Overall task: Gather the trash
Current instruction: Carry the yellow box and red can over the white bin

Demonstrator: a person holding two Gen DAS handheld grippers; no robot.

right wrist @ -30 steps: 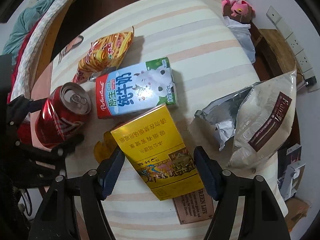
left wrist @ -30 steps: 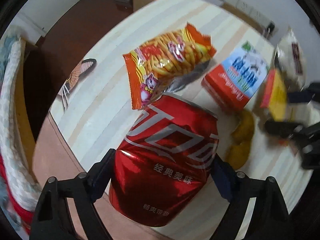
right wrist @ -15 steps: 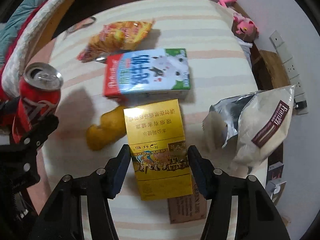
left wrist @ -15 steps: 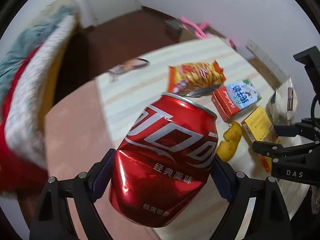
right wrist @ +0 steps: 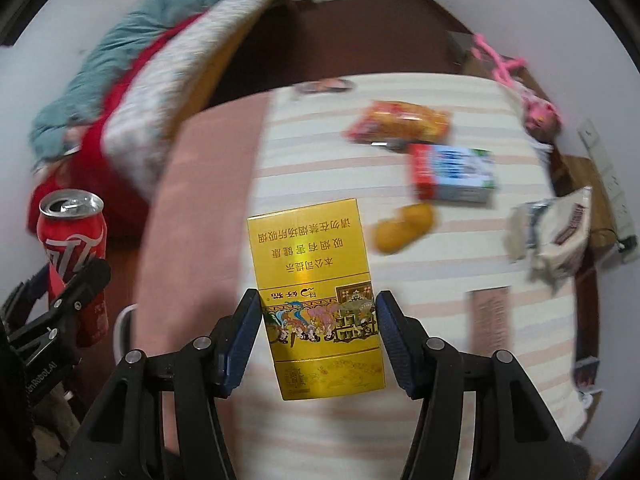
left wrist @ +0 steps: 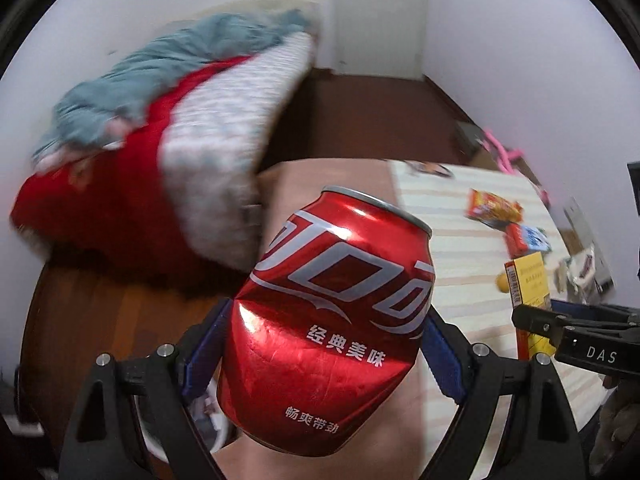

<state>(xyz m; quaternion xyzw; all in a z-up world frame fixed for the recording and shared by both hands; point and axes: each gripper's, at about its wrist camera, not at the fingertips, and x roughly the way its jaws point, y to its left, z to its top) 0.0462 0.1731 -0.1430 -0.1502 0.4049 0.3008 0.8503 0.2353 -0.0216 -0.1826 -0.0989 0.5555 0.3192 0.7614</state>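
Note:
A dented red soda can (left wrist: 332, 320) is clamped between the blue pads of my left gripper (left wrist: 326, 344), held in the air past the table's left edge. The right wrist view shows the same can (right wrist: 74, 236) at the far left. My right gripper (right wrist: 318, 312) is shut on a yellow cigarette box (right wrist: 312, 280) and holds it above the striped tablecloth (right wrist: 320, 160). More trash lies on the cloth: an orange snack bag (right wrist: 400, 122), a red and blue milk carton (right wrist: 452, 174), a yellow lump (right wrist: 404, 226) and a crumpled white bag (right wrist: 560, 228).
A bed heaped with red, grey and teal bedding (left wrist: 160, 140) stands left of the table. A brown card (right wrist: 490, 316) lies on the cloth at the right. A pink toy (right wrist: 536, 108) sits at the far corner. Dark wooden floor (left wrist: 360, 112) lies beyond.
Both grippers have risen from the table and swung left with their loads. The right jaws closed on the yellow box. The snack bag and carton stayed on the cloth.

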